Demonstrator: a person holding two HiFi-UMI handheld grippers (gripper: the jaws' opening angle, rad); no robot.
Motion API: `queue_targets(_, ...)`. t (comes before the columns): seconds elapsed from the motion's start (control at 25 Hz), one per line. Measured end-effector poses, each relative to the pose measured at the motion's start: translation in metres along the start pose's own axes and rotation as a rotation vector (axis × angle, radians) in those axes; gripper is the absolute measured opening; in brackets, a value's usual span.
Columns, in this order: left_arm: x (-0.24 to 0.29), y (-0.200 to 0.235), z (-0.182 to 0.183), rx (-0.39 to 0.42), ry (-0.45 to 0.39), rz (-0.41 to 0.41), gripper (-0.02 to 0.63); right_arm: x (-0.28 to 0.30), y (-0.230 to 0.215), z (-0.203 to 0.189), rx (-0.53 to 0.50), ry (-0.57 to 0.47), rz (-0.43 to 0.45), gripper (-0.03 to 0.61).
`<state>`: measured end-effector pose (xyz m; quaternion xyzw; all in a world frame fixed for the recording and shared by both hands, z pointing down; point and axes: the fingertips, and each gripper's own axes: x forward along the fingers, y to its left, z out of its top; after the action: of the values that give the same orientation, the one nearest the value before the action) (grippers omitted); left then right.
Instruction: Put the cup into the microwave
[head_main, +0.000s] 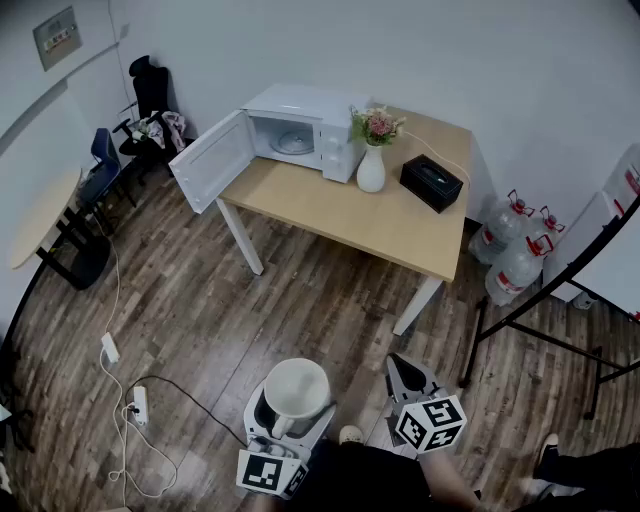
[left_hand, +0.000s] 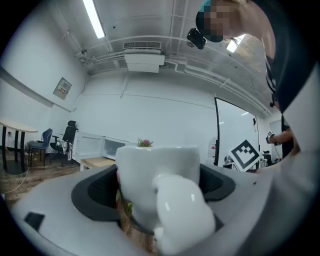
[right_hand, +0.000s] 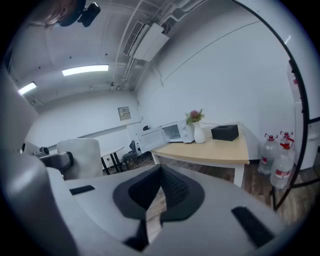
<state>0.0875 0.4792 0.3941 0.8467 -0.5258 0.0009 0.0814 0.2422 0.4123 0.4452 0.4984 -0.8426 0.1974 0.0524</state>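
A white cup sits upright between the jaws of my left gripper, low in the head view and well short of the table. In the left gripper view the cup fills the middle with its handle toward the camera, and the left gripper is shut on it. The white microwave stands at the table's far left corner, its door swung wide open and a glass plate inside. My right gripper hangs beside the left; its jaws meet at the tips and hold nothing, as the right gripper view confirms.
The wooden table also carries a white vase with flowers and a black box. Water bottles and a black stand are at right. Chairs and a round table are at left. A power strip with cables lies on the floor.
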Motion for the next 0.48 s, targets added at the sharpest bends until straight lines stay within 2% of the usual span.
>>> queue_targets(0.12,-0.012,0.003,0.002,0.021,-0.004,0.007,0.457,-0.004,0.011,-0.003,0.047,-0.013,0.006,-0.007)
queue_targets(0.48,-0.042,0.026,0.007,0.06,0.003,0.043,0.457,-0.006,0.049,-0.011,0.027,-0.004,-0.003,-0.006)
